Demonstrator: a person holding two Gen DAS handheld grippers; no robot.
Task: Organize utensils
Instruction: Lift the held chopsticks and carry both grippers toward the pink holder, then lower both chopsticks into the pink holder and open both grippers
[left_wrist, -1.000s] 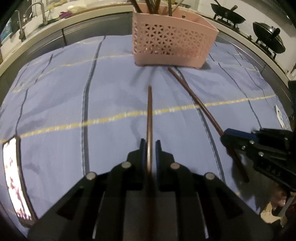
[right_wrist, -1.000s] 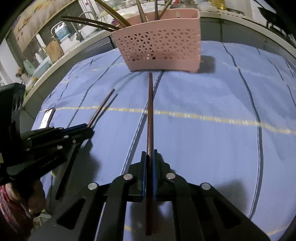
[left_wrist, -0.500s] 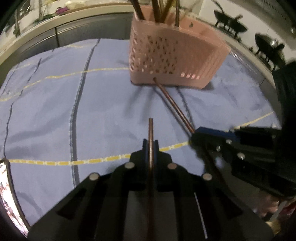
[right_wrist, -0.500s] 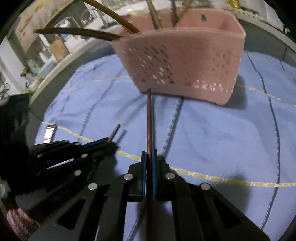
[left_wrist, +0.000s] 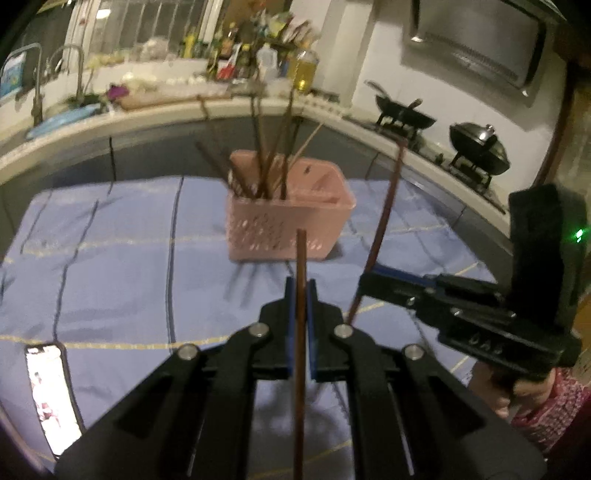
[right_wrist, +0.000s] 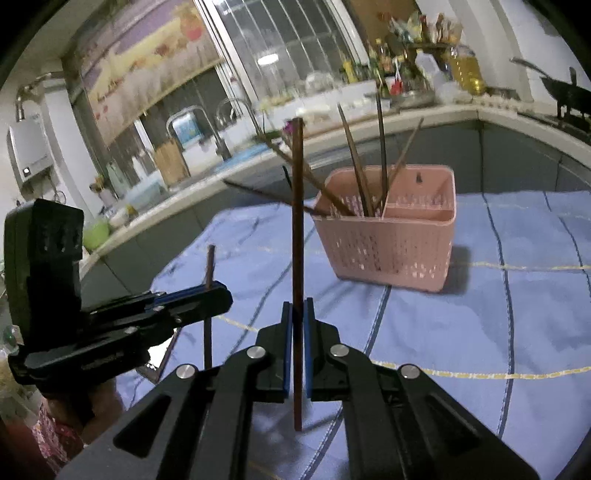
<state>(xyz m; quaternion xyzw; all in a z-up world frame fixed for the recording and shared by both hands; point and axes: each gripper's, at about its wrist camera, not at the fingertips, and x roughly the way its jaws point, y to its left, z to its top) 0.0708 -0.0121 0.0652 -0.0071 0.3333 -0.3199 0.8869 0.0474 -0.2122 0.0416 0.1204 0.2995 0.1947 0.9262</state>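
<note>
**Two chopsticks clamped, one per gripper, short of the pink basket**

Left gripper: jaws closed down to a stick's width on a dark chopstick, pinched along its length, short tip projecting ahead, long tail running back under the camera. Right gripper: likewise closed tight on a second chopstick, gripped near its lower end, most of the length standing up and forward. Both held clear above the blue striped cloth. Ahead, well apart from both tips: the pink basket, perforated walls, divided into two compartments; left compartment already bristling with leaning chopsticks, right compartment apparently empty. Lit phone lying on the cloth at the near left edge. Behind: kitchen counter with sink taps and woks.

Risks, as judged from this arrangement:
- Thin round stick between flat pads; liable to pivot or slide out if tilted sharply.
- Long free end on the right side; likely to strike the splayed chopsticks or the basket rim on approach, possibly tipping the light basket.
- Two grippers side by side; danger of collision at one narrow opening.
</note>
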